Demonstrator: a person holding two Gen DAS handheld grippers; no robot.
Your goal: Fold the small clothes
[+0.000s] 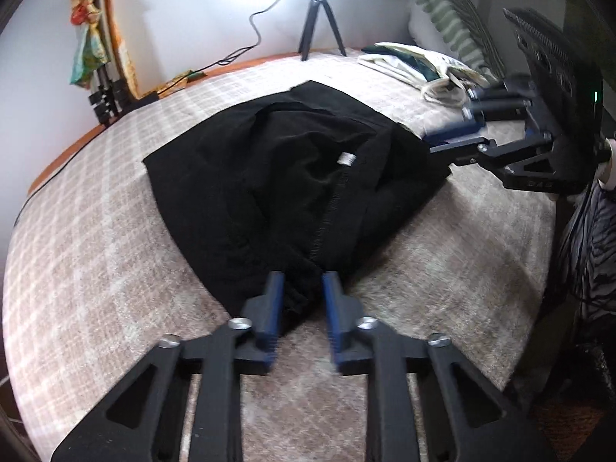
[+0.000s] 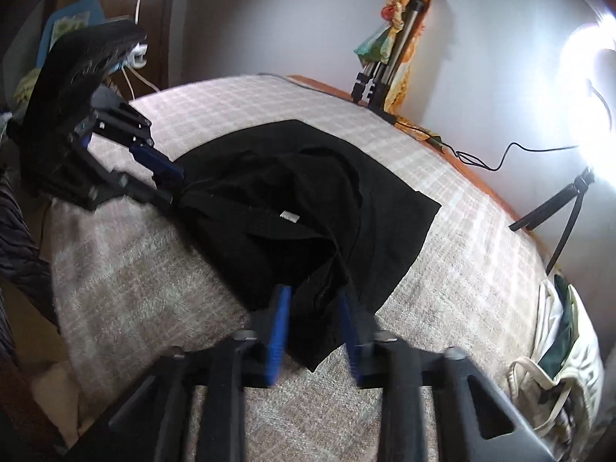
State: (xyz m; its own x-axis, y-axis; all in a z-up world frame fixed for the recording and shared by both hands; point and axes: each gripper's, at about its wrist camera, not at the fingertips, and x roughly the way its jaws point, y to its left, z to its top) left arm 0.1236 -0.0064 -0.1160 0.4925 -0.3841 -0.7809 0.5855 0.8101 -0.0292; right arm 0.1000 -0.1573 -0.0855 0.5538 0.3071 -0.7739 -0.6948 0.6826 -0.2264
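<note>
Black garment [image 1: 292, 177] mid-bed [image 1: 96, 238], corners pinched by left gripper [image 1: 303, 300] and right gripper [image 2: 315, 319], folds lost in blackness.

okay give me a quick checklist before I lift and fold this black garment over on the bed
1. Left gripper on the black garment: ok, fabric sits between its jaws at the near edge.
2. Right gripper on the garment: ok, fabric between its jaws at another edge.
3. Grips fully pinched: cannot tell, both jaws show a gap around bunched cloth.
4. Garment lying flat: not ok, the middle is rumpled and folded on itself.
5. Landing area on the checked blanket: ok beyond the garment.
6. Pale clothes pile: ok, apart from the garment.
</note>
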